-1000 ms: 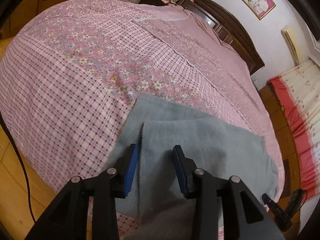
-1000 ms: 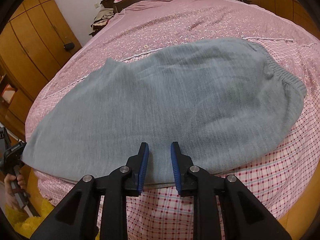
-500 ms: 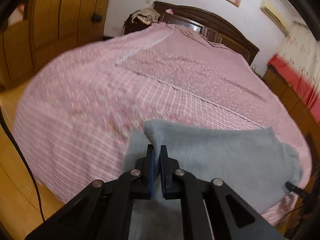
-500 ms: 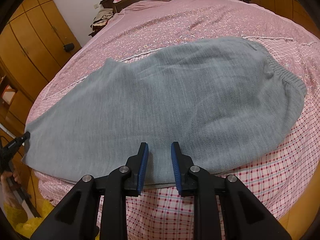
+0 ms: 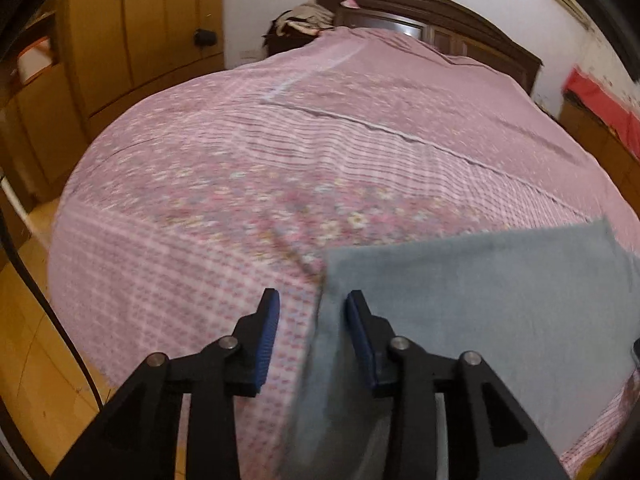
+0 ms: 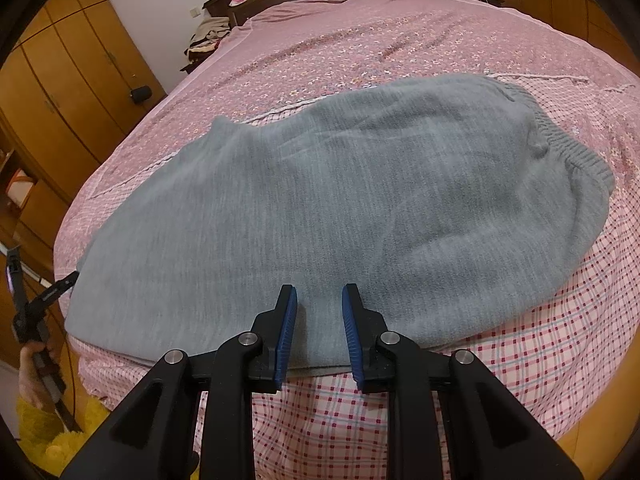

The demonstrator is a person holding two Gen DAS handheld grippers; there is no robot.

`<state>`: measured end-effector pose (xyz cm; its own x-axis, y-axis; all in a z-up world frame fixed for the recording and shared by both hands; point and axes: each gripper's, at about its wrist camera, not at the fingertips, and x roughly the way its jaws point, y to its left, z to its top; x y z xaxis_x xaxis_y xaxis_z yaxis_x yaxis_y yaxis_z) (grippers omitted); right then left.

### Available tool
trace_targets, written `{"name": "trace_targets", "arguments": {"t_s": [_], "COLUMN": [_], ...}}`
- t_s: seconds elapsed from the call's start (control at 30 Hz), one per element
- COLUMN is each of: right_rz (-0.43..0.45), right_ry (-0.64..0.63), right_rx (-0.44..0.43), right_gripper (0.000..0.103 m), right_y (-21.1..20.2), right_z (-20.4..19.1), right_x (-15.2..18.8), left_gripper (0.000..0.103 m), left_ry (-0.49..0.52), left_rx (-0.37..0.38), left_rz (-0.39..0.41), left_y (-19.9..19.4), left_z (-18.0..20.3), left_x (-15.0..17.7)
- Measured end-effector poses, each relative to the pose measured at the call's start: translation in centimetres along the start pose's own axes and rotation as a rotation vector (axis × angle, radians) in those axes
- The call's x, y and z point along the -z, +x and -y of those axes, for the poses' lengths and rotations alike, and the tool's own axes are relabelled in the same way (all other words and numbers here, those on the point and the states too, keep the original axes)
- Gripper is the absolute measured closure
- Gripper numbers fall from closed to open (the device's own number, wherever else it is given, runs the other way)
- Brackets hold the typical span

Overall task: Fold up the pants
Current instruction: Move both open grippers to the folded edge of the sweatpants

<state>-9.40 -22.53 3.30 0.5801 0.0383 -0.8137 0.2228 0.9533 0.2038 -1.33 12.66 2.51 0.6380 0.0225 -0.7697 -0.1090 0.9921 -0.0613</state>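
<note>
Grey knitted pants (image 6: 340,208) lie flat across the pink bedspread (image 6: 400,40), ribbed waistband (image 6: 560,140) to the right. My right gripper (image 6: 320,300) hovers open over their near edge, nothing pinched between its blue pads. In the left wrist view the leg end of the pants (image 5: 480,300) fills the lower right. My left gripper (image 5: 314,304) is opening its jaws; the cloth's left edge runs between them without either pad pressing on it. The left gripper (image 6: 60,284) also shows at the far left of the right wrist view, held by a hand (image 6: 34,364).
The bed has a dark wooden headboard (image 5: 440,12) with a heap of clothes (image 5: 304,20) beside it. Wooden wardrobes (image 6: 60,80) line the left wall, and a wooden floor (image 5: 36,360) runs along the bed. Something yellow and fluffy (image 6: 48,428) lies on the floor.
The left gripper shut on the raised leg end half a second ago and has since opened; the cloth now lies flat and the view has swung left. The right gripper kept still.
</note>
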Motion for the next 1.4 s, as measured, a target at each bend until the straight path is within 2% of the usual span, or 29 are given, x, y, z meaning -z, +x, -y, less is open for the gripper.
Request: {"name": "trace_targets", "arguments": {"t_s": [0.1, 0.27, 0.47, 0.57, 0.63, 0.67, 0.73, 0.83, 0.9, 1.0, 1.1, 1.13, 1.17, 1.23, 1.4], "right_rz": [0.012, 0.057, 0.111, 0.102, 0.094, 0.093, 0.112, 0.129, 0.136, 0.129, 0.144, 0.158, 0.175, 0.196, 0.236], "right_ry": [-0.031, -0.071, -0.076, -0.081, -0.086, -0.091, -0.082, -0.017, 0.001, 0.03, 0.052, 0.049, 0.042, 0.025, 0.0], "right_rx": [0.015, 0.018, -0.016, -0.01, 0.039, 0.095, 0.182, 0.172, 0.185, 0.151, 0.109, 0.1, 0.093, 0.088, 0.155], "right_gripper": [0.078, 0.078, 0.078, 0.078, 0.078, 0.079, 0.09, 0.099, 0.101, 0.101, 0.093, 0.085, 0.082, 0.07, 0.057], "right_y": [-0.6, -1.4, -0.4, 1.7, 3.1, 4.1, 5.2, 4.9, 4.3, 3.2, 0.9, 0.0, -1.0, -2.4, -4.2], "right_z": [-0.7, -1.3, -1.1, -0.8, -0.2, 0.3, 1.5, 3.1, 3.8, 4.8, 5.6, 5.9, 6.2, 6.8, 9.1], "right_x": [-0.4, -2.8, -7.0, -8.5, -8.9, -9.0, -8.9, -8.7, -8.7, -8.6, -8.5, -8.4, -8.5, -8.6, -9.9], "left_gripper": [0.066, 0.066, 0.065, 0.065, 0.065, 0.065, 0.061, 0.06, 0.06, 0.06, 0.06, 0.06, 0.06, 0.06, 0.06], "left_ry": [-0.036, -0.068, -0.038, -0.019, -0.012, -0.01, -0.016, -0.045, -0.051, -0.048, -0.039, -0.032, -0.023, -0.002, 0.068], "left_rx": [-0.003, 0.102, 0.206, 0.211, 0.19, 0.175, 0.151, 0.137, 0.127, 0.118, 0.107, 0.12, 0.14, 0.17, 0.25], "left_rz": [0.015, 0.05, 0.016, -0.006, -0.031, -0.041, -0.041, -0.042, -0.047, -0.06, -0.065, -0.064, -0.063, -0.06, -0.053], "left_y": [-1.7, -5.3, -4.2, -3.0, -1.6, -1.1, -0.4, -0.1, -0.3, -0.5, -1.1, -1.5, -1.9, -2.4, -3.2], "left_z": [-1.1, -0.4, 3.9, 5.7, 6.0, 6.1, 5.7, 4.7, 4.2, 4.1, 4.7, 5.1, 5.6, 6.9, 11.7], "left_x": [-0.3, -0.5, -1.6, -1.4, -0.9, -0.7, -0.1, 0.3, 0.4, 0.2, -0.2, -0.3, -0.5, -0.9, -2.6]}}
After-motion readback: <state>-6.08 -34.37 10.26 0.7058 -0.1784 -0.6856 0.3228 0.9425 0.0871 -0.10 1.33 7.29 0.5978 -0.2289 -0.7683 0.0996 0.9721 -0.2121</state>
